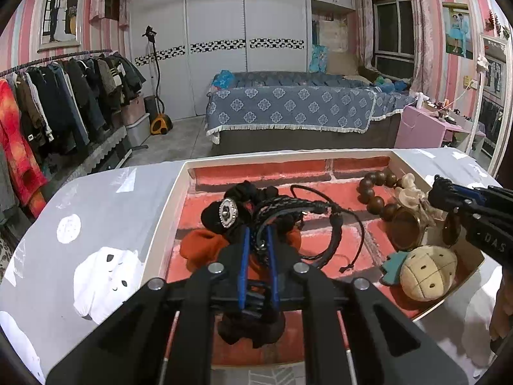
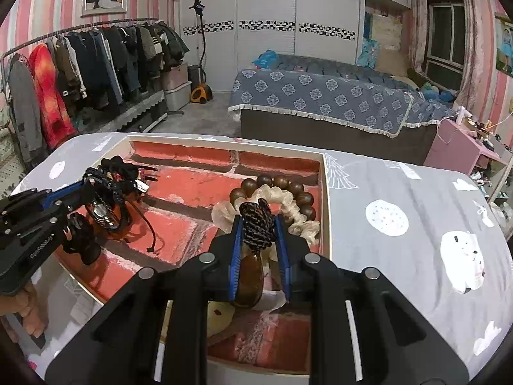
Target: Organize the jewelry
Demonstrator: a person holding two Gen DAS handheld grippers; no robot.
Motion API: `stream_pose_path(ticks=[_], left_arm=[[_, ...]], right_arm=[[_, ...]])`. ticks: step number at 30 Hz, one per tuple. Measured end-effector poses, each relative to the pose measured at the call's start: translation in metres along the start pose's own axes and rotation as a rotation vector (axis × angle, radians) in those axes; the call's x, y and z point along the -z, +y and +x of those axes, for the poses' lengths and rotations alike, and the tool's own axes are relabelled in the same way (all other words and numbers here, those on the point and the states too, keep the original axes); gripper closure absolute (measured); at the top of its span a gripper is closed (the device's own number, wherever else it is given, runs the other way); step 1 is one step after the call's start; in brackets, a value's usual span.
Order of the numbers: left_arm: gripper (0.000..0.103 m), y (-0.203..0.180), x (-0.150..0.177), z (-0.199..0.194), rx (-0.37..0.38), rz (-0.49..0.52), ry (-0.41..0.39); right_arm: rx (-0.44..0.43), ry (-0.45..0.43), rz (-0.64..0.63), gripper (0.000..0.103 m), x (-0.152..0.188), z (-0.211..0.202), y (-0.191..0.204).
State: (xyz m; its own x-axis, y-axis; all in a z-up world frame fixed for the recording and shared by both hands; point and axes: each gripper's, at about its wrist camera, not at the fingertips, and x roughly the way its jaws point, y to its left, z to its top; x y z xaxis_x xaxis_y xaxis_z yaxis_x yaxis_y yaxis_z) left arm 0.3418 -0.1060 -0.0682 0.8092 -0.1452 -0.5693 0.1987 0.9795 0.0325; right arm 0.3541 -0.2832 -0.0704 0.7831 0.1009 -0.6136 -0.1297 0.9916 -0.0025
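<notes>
A white box (image 1: 166, 221) lined with red brick-print paper holds the jewelry. My left gripper (image 1: 258, 234) is shut on a bundle of black braided cord bracelets (image 1: 288, 208), held over the box's left part; it also shows in the right wrist view (image 2: 96, 176). A black scrunchie with a rhinestone button (image 1: 228, 212) and an orange scrunchie (image 1: 202, 245) lie under it. My right gripper (image 2: 258, 221) is shut on a dark braided cord (image 2: 256, 224) with a brown wooden pendant (image 2: 250, 276), over the box's right part. A brown bead bracelet (image 2: 279, 189) and a cream scrunchie (image 2: 288, 208) lie just beyond.
A pineapple plush charm (image 1: 426, 271) and a round brown-rimmed piece (image 1: 407, 227) lie in the box's right corner. The box sits on a grey cloth with white cartoon prints (image 2: 416, 224). A clothes rack, a bed and a pink side table stand beyond the table.
</notes>
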Motion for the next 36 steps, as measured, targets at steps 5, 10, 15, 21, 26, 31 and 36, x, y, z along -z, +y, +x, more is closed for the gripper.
stream_pose_path(ticks=[5, 10, 15, 21, 26, 31, 36], left_arm=[[0.047, 0.003, -0.004, -0.01, 0.0, -0.022, -0.027], [0.043, -0.002, -0.01, -0.024, -0.007, -0.008, -0.074], [0.042, 0.001, -0.019, -0.037, 0.0, -0.025, -0.102], [0.038, 0.012, -0.033, -0.072, -0.005, -0.056, -0.169], [0.022, 0.021, -0.029, -0.119, -0.012, -0.059, -0.212], [0.01, 0.03, 0.004, -0.18, -0.053, -0.022, -0.264], [0.004, 0.032, 0.061, -0.219, -0.109, 0.01, -0.318]], right_arm=[[-0.009, -0.026, 0.003, 0.07, -0.002, -0.006, 0.0], [-0.03, -0.052, 0.006, 0.062, -0.005, -0.015, 0.002], [-0.037, -0.089, 0.005, 0.058, -0.013, -0.03, 0.004], [-0.042, -0.178, 0.014, 0.05, -0.029, -0.074, 0.005], [-0.037, -0.232, 0.011, 0.024, -0.023, -0.128, 0.009], [0.013, -0.282, -0.056, 0.007, 0.01, -0.181, 0.018], [-0.021, -0.276, 0.007, 0.005, 0.067, -0.219, 0.018]])
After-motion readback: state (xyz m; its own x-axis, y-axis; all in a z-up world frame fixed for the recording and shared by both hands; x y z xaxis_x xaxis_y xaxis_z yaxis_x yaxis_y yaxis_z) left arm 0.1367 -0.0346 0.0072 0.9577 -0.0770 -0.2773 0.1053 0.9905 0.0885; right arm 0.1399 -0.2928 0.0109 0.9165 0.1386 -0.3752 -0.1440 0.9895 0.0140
